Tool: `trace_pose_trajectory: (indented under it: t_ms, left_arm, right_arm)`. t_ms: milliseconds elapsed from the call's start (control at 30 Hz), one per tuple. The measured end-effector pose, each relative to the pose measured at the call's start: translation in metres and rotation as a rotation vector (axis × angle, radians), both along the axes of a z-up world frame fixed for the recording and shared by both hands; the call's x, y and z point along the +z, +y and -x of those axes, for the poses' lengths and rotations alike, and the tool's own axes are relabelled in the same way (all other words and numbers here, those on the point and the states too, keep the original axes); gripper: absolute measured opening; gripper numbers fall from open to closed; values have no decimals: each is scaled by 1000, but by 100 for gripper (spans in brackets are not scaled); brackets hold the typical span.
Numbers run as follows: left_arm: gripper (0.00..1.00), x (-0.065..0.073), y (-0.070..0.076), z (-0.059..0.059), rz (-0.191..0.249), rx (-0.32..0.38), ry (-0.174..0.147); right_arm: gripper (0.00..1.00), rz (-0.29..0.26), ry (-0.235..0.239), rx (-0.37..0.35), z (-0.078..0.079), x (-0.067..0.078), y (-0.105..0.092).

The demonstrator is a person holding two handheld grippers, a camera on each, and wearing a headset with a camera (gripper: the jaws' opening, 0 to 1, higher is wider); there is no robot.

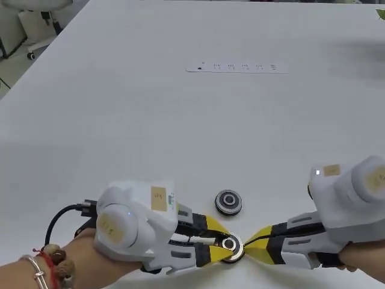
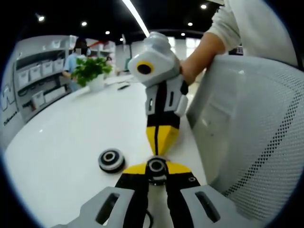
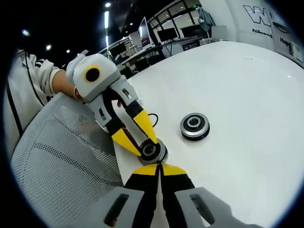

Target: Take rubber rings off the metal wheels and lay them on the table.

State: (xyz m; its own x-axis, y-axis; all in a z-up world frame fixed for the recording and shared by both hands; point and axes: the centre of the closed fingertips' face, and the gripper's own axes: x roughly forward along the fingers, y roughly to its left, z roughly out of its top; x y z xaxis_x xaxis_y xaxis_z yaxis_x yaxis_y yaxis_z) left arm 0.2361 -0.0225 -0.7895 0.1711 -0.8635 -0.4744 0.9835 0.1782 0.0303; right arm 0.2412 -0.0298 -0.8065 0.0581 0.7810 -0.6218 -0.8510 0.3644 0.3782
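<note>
The left gripper (image 1: 221, 247) clamps one metal wheel (image 1: 231, 245) near the table's (image 1: 180, 120) front edge, probably to steady it for stripping. The right gripper (image 1: 249, 245) meets it from the opposite side, jaws nearly together and tips at the wheel's rim. A second wheel (image 1: 228, 202) lies just beyond, with its dark rubber ring (image 1: 218, 203) on.

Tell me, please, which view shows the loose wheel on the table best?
The right gripper view: the loose wheel appears largest and sharpest there, with its dark edge and shiny centre clear. The head view shows the wheel small from above; the left gripper view shows the wheel small and low.
</note>
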Motion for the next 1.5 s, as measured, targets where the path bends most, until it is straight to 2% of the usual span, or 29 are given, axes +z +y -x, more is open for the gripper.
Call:
trace_pose_trajectory:
  t_ms: [467,700,1500]
  left_arm:
    - [14,0,0,1,3,-2,0]
    - [14,0,0,1,2,-4,5]
    - [13,-1,0,1,-32,-30,-3]
  right_arm:
    - [0,-53,89,-66,-1,2,-2]
    - [0,-79,115,-77,-1,6,-2]
    - [0,-52,98,-25,6,15,7]
